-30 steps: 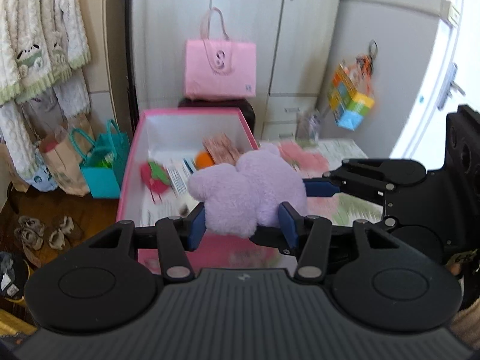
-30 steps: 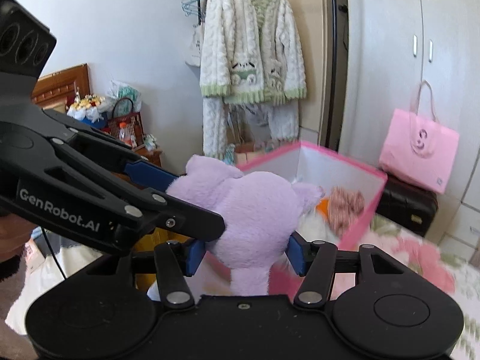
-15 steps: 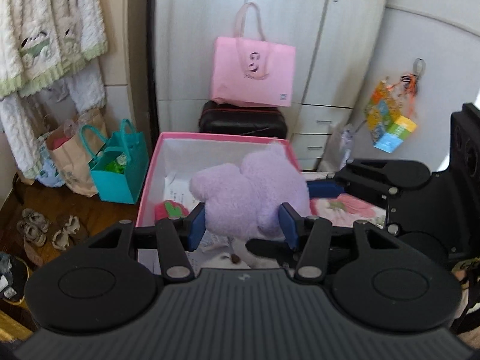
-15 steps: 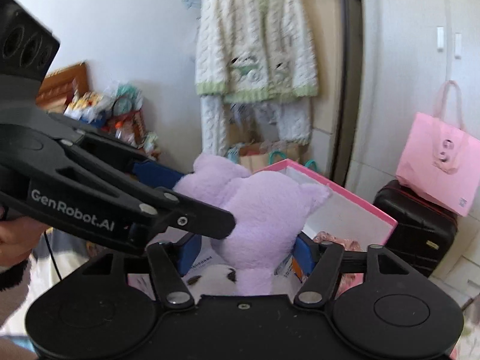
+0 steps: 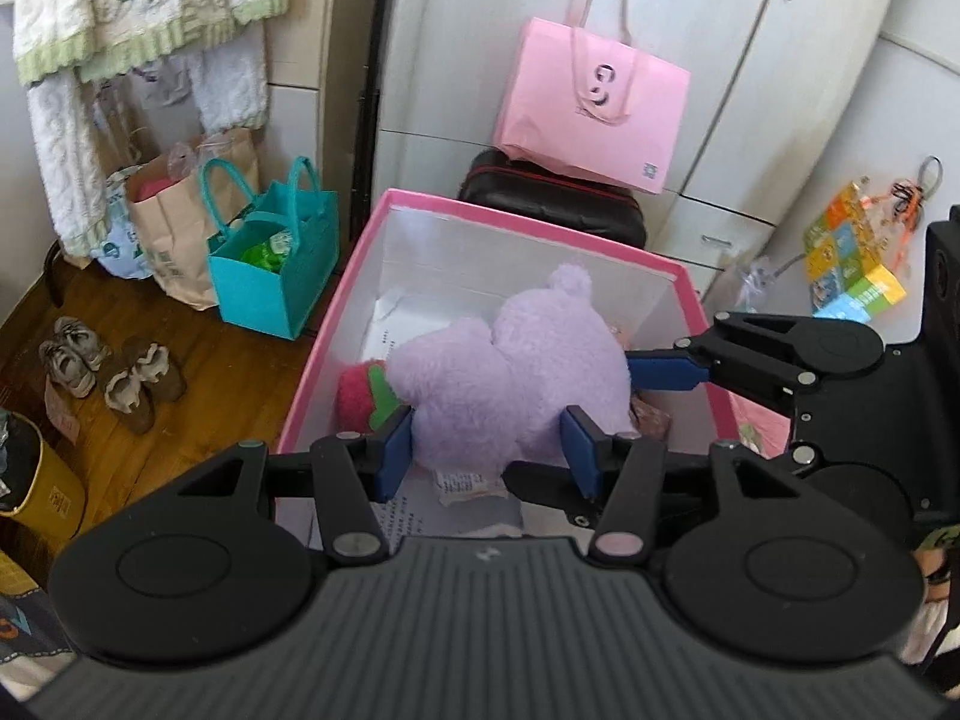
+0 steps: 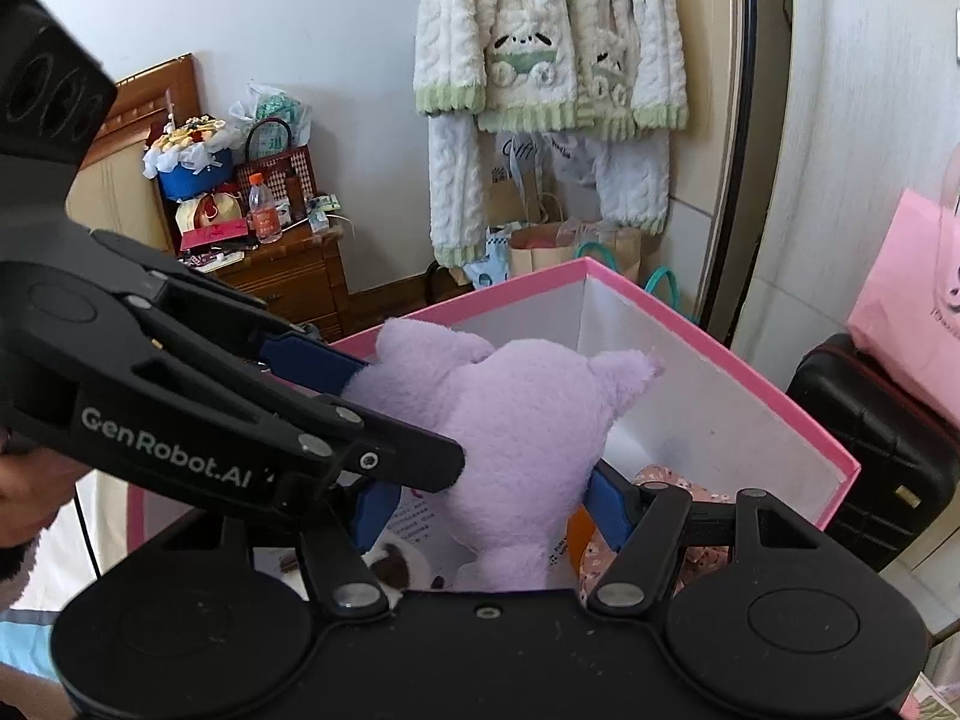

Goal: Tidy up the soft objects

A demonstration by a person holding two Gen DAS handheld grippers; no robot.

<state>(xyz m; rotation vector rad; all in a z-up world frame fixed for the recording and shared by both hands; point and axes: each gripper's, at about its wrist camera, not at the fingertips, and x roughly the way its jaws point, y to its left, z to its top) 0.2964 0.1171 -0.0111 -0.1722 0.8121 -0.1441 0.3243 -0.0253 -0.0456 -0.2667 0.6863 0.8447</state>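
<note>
**Plush now over the box, left grip starting to loosen**

A second ago you held the lilac plush toy [image 5: 510, 378] short of the pink storage box [image 5: 690, 294]; now it hangs over the box's open white interior, low between the walls, so the carry is all but done and the drop is what remains. Your left gripper [image 5: 489, 444] clasps the toy's lower edge between its blue pads, and its jaws are just beginning to open. Your right gripper [image 6: 492, 507] grasps the toy from the other side, blue pads sunk into the fur.

The toy is a rounded, lumpy shape with small ear-like bumps, covered in short fuzzy pile that dents under the pads; a fabric label hangs beneath it. The box is stiff card, pink outside and smooth white inside, with straight walls. Inside it lie a red and green plush piece [image 5: 360, 396], a floral fabric item [image 6: 678, 492] and printed paper sheets [image 5: 420, 516], so the toy should land softly on them.
</note>
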